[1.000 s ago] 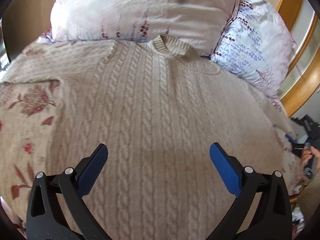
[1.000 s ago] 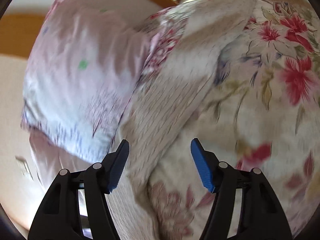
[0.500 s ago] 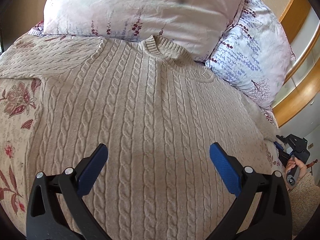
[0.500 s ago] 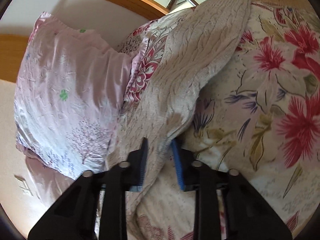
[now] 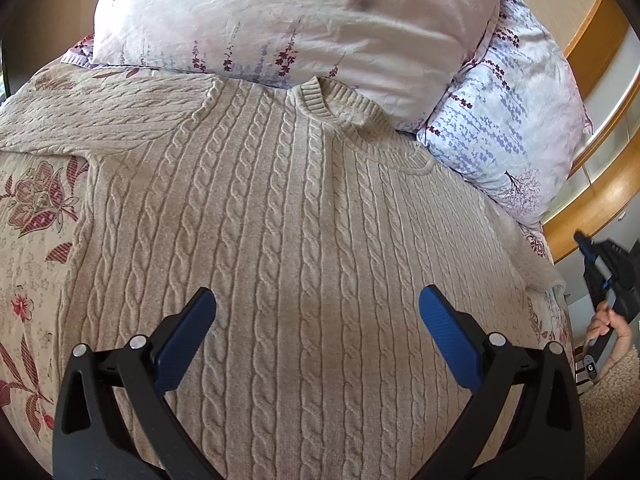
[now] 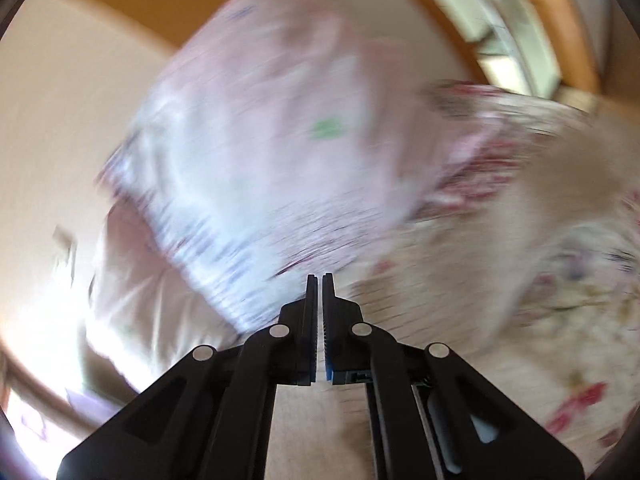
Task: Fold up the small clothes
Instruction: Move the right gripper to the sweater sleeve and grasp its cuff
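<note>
— How far along is the folding?

— Barely begun, I'd say. The sweater [image 5: 304, 216] lies flat on the bed cover [image 5: 36, 208], front up, collar against the pillows [image 5: 280, 12]. One sleeve [image 5: 100, 116] is spread out sideways, and no fold shows anywhere.

— And the tongs?

— The left tongs [image 5: 317, 295] hang wide open above the sweater's lower half, touching nothing. The right tongs [image 6: 319, 278] have just been closing and are now pressed together. I can see no cloth between them (though that view is badly smeared).

— So both sleeves and the body are left?

— That's my reading.

— Anything hidden?

— The far sleeve drops over the bed's edge, out of sight. The hem is cut off behind the left tongs. A hand [image 5: 612, 324] holds the right tongs off the bed's side, half out of frame.
</note>
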Demonstrator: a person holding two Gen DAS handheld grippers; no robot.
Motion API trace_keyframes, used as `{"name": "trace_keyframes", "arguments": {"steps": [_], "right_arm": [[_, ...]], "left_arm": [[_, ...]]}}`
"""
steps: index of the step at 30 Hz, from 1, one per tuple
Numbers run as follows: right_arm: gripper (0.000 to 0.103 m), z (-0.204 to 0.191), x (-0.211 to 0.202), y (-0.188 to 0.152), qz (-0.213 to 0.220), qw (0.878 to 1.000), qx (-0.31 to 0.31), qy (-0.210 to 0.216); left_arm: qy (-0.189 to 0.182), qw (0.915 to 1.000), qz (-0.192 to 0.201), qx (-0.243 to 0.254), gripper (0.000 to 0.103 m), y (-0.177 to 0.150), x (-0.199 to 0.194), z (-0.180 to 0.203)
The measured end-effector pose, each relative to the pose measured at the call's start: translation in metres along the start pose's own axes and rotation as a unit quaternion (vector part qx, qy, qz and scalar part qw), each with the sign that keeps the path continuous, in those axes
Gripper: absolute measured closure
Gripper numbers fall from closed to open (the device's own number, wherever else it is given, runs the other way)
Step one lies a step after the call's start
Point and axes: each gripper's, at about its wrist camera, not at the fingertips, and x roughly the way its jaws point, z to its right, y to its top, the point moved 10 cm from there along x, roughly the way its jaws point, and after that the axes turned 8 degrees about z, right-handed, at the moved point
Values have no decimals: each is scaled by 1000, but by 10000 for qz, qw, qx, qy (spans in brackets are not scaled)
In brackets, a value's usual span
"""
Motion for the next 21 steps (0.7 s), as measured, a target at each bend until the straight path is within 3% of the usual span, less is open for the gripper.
{"name": "trace_keyframes", "arguments": {"steps": [2, 4, 6, 7, 11, 15, 19, 21], "right_arm": [[99, -7, 7, -14, -218, 9995, -115, -171], [92, 14, 13, -26, -438, 9972, 168, -577], [62, 42, 11, -33, -526, 9917, 570, -1021], [57, 62, 5, -32, -499, 9863, 776, -1368], [57, 111, -18, -22, -158, 9718, 1181, -2035], [58, 135, -18, -11, -14, 9680, 1626, -1914], [72, 146, -11, 2, 159, 9677, 1692, -1860], [92, 149, -10, 11, 241, 9691, 1562, -1892]], "left_arm": [[-17, 10000, 41, 2, 2, 2, -3, -1], [-9, 9999, 95, 38, 2, 4, -9, -4], [37, 9998, 161, 78, 2, 7, -14, -8], [75, 9998, 185, 79, 2, 8, -16, -12], [188, 9997, 136, -83, 2, 8, -16, -23], [245, 9996, 95, -89, 2, 7, -14, -26], [268, 9996, 94, -17, 2, 8, -15, -24], [283, 9995, 103, 5, 2, 7, -15, -24]]}}
